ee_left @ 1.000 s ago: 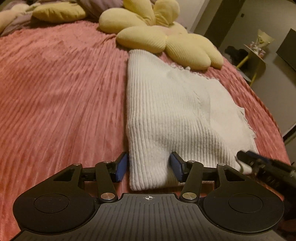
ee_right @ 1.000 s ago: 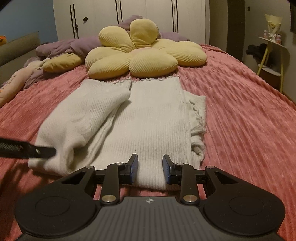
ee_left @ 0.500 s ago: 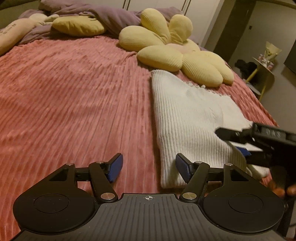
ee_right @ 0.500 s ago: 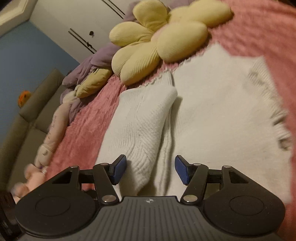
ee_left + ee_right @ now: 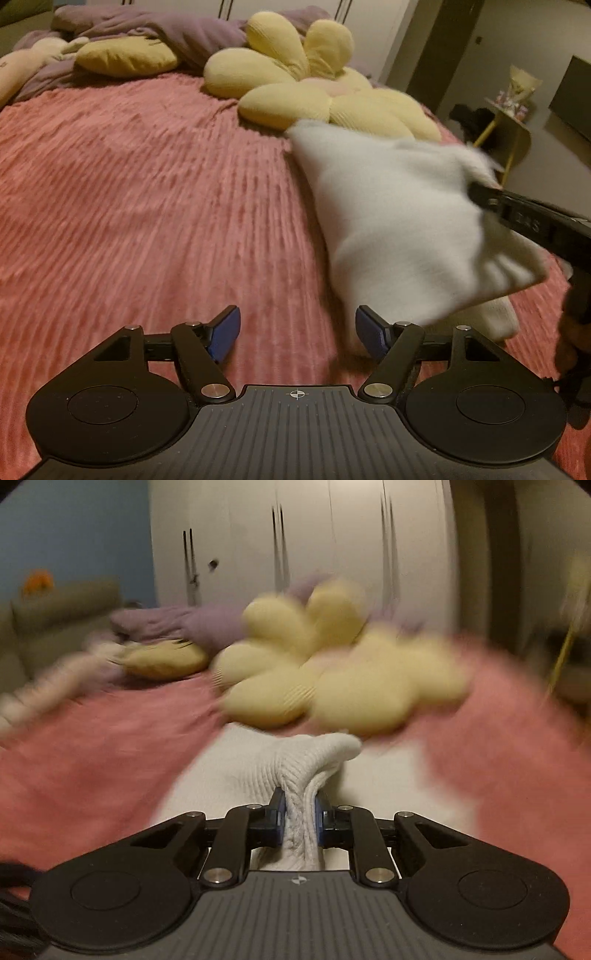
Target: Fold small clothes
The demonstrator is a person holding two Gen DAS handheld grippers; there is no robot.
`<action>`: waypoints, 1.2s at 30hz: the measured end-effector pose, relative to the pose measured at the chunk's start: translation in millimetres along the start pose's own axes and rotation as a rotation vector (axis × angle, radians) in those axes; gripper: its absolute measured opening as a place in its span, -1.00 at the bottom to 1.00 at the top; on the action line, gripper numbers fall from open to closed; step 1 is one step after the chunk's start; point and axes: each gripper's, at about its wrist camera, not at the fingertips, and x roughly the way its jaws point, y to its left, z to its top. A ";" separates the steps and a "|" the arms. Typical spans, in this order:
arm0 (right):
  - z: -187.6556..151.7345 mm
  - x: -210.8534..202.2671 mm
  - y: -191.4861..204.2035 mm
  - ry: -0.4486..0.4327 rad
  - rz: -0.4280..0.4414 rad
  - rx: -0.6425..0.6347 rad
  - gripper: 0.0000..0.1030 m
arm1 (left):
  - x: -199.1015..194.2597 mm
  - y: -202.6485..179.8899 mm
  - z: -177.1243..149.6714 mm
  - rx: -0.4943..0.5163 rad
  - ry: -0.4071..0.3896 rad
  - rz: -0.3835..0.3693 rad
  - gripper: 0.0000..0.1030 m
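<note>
White sweater is off the bed now; your right claw is closing, pinching its sleeve, while your left claw is opening, empty, so the fold's started.

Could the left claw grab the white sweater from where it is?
Probably yes: the left claw is opening, nothing between its fingers, and the white sweater, lifted by the right claw, hangs just ahead, unobstructed.

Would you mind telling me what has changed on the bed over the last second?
The right gripper has closed on the near fold of the white sweater and lifted it off the pink bedspread. The left gripper, jaws opening with nothing between them, has backed off it. The flower pillow has not moved.
</note>
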 end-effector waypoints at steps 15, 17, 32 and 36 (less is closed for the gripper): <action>-69.0 -24.5 -97.9 0.191 0.114 0.532 -0.10 | 11.9 -26.1 -10.8 -0.009 0.061 -0.071 0.44; -73.9 -27.9 -94.2 0.187 0.129 0.527 -0.11 | 11.3 -31.0 -14.2 -0.003 0.071 -0.083 0.44; -63.1 -9.0 -92.5 0.209 0.196 0.548 -0.71 | 28.9 -42.8 -11.9 -0.014 0.063 -0.010 0.20; -52.9 -39.5 -80.3 0.070 0.111 0.413 -0.76 | 23.4 -30.0 -8.0 -0.088 0.052 -0.022 0.13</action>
